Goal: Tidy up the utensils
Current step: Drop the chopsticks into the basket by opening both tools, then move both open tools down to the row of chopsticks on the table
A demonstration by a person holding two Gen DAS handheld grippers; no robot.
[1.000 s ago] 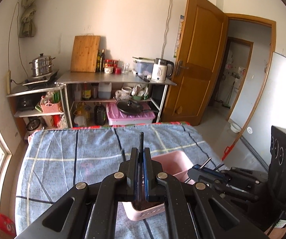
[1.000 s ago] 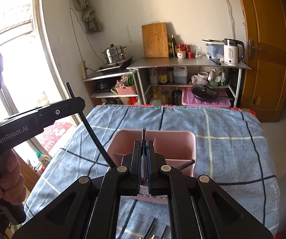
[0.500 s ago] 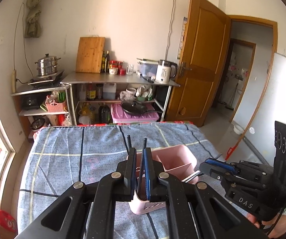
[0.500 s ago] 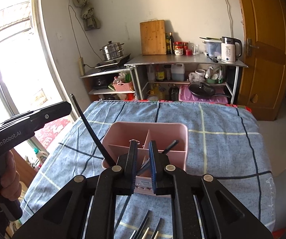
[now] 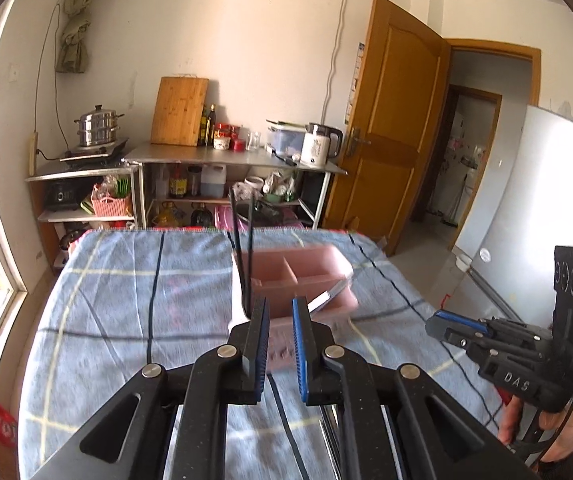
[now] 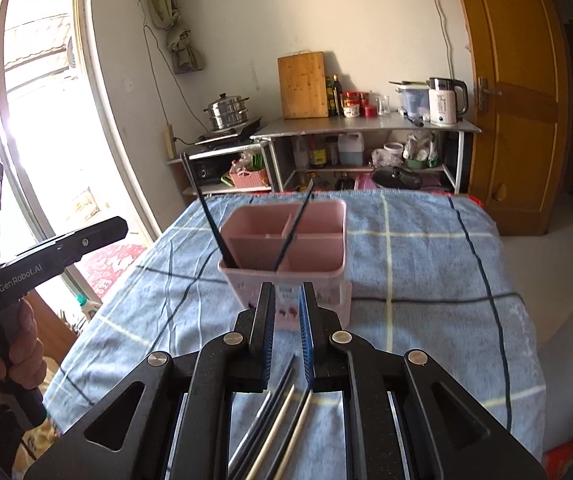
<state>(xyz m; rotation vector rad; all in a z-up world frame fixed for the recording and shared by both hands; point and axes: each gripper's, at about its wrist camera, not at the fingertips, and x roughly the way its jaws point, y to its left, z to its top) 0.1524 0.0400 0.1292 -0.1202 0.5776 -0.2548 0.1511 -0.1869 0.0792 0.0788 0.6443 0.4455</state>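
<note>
In the left wrist view, the left gripper (image 5: 278,344) hovers above the blue checked tablecloth (image 5: 126,320) with its jaws apart and nothing between them, just in front of the pink utensil holder (image 5: 302,280). Two black chopsticks (image 5: 242,248) stand in the holder's left-hand compartment, leaning against its wall, which is likely why they stay upright and close together. A pale, shiny strip that may be a utensil handle crosses the holder's near corner, but it is blurred and I cannot tell what it is. The right gripper (image 5: 438,322) shows at the right edge side-on, so whether it is apart or together cannot be judged from here. The holder's lower front is hidden behind the left fingers (image 5: 256,340). In the right wrist view, the right gripper (image 6: 286,328) sits low before the same holder (image 6: 286,248), jaws apart and empty, lined up over the loose utensils (image 6: 282,420) lying on the cloth, which suggests it is set for the next pick. That bundle mixes dark and pale sticks, and its ends are cut off by the gripper body and the picture's lower edge, so the count is unclear. The two chopsticks (image 6: 210,220) lean apart here, one left and one towards the divider. The left gripper's handle (image 6: 58,256) enters at the left, its tips out of view.
</note>
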